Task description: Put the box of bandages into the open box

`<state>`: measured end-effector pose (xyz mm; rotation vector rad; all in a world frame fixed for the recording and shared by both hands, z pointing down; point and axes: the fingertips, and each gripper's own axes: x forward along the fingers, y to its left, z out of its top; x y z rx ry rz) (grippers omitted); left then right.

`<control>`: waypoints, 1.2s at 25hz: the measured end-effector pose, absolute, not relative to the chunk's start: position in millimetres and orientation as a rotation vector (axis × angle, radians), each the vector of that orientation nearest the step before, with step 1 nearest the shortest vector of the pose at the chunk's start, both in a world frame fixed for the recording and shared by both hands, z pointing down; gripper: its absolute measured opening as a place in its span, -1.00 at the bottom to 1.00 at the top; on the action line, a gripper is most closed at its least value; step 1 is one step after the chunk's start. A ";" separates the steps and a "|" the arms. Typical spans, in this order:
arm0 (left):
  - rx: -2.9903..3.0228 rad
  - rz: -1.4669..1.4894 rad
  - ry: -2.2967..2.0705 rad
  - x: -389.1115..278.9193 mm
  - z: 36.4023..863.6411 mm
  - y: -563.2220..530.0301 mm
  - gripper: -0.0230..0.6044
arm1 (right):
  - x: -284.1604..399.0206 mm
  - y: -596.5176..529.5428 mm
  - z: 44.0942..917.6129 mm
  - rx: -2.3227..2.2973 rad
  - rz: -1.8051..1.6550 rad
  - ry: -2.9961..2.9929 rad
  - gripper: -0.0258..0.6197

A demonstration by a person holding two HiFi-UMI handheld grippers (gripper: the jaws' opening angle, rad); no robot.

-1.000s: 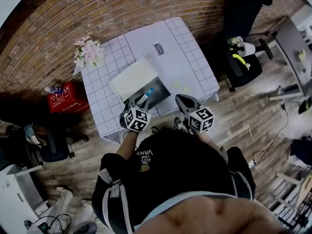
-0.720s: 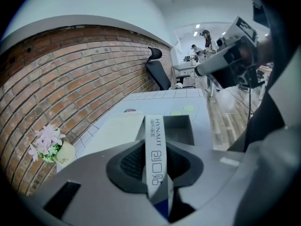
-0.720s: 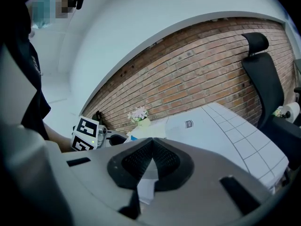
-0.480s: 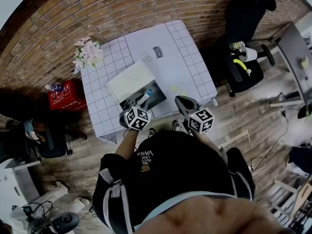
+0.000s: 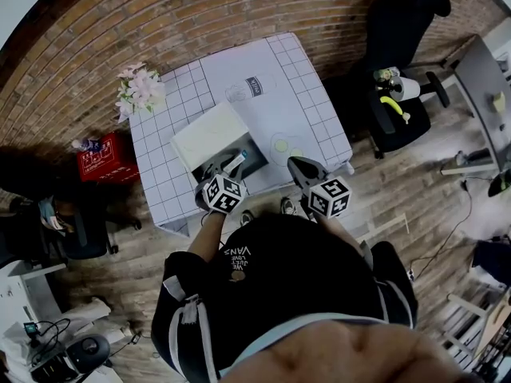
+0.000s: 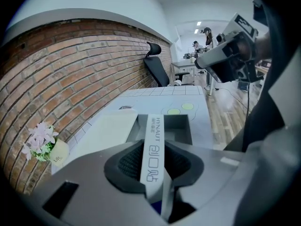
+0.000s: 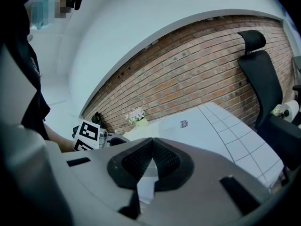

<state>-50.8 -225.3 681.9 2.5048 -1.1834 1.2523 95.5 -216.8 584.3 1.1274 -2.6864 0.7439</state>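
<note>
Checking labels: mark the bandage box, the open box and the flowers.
bandage box (image 6: pixel 153 147): left gripper view, on its white printed face between the jaws.
open box (image 5: pixel 209 134): head view, on its white folded-back lid.
flowers (image 5: pixel 137 88): head view, on the pink blooms at the table corner.

table (image 5: pixel 319 118) — white, grid-lined | brick wall (image 5: pixel 200 14) — reddish-brown | crate (image 5: pixel 104 156) red | flowers (image 5: pixel 137 86) pink | bandage box (image 6: pixel 154 149) white, blue-ended

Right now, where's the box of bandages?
Head view, left of centre: the box of bandages is clamped in the left gripper, over the open box on the table.
</note>
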 end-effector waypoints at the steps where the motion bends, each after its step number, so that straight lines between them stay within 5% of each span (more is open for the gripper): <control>1: 2.505 1.240 -1.175 -50.0 681.5 -224.7 -0.64 | 95.1 -217.2 584.3 1.122 0.746 -2.688 -0.92; 30: 2.391 1.054 -1.159 -67.9 688.7 -186.3 -0.20 | 64.6 -214.2 589.5 0.963 0.779 -2.724 -0.92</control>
